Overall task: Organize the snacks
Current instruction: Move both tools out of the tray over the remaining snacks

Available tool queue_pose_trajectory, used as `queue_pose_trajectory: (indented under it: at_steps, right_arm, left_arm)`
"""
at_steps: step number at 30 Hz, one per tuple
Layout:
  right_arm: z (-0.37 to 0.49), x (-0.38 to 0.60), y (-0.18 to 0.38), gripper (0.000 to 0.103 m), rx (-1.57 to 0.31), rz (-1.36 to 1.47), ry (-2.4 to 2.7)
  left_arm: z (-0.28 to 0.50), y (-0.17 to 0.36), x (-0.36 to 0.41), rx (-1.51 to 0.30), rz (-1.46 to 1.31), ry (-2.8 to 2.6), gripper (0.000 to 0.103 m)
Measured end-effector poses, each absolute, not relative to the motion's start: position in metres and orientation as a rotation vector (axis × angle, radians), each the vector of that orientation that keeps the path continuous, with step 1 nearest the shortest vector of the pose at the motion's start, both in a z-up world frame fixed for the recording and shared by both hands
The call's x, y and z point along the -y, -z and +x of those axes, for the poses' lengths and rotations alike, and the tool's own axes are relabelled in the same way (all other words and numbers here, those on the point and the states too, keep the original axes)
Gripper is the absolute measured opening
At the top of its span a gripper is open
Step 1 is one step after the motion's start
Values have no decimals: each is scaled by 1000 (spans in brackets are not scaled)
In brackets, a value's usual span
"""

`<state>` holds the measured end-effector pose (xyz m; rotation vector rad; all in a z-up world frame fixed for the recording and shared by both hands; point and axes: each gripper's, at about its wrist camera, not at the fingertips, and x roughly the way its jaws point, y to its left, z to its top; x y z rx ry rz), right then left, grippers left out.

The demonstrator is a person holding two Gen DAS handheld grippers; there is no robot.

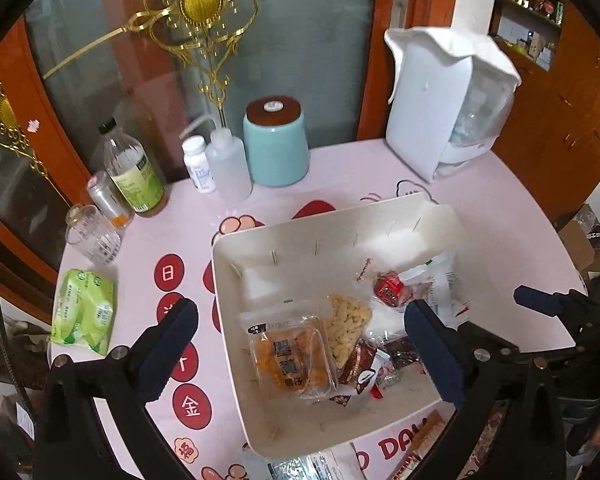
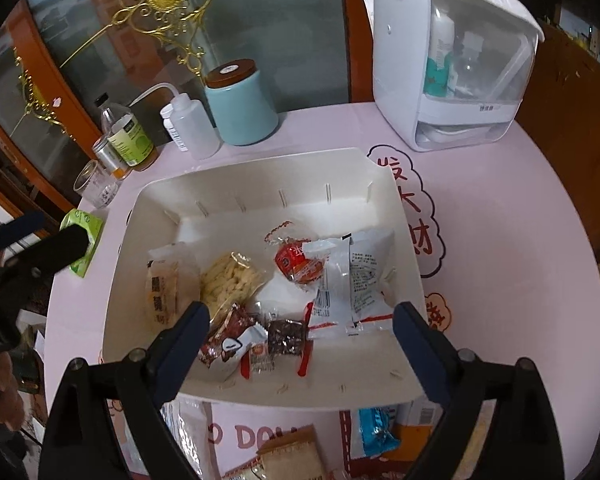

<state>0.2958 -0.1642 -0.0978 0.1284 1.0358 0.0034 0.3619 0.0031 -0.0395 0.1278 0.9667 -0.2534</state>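
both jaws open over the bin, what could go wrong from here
1. Snacks lie piled in the white bin; reaching for the brown wrapper could drag its neighbours along.
2. The right gripper may knock the near bin wall going for the blue packet outside it.

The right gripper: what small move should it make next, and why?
Probably draw the right gripper back toward the blue snack packet lying outside the white bin. Both grippers are open and empty, several snacks already lie in the bin, and that packet waits on the table near it.
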Motion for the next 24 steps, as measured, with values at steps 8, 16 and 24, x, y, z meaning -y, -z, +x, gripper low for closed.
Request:
queue_pose_trajectory:
  at_steps: [8, 16, 24]
  right_arm:
    - [257, 160, 74, 94, -1000, 114, -2]
    - [211, 157, 54, 94, -986, 125, -32]
    - [163, 143, 37, 94, -936, 113, -120]
  left_arm:
    - [323, 9, -21, -927, 89, 262, 103]
    - [278, -13, -34, -898, 83, 286, 103]
    - [228, -28, -43, -881, 79, 276, 103]
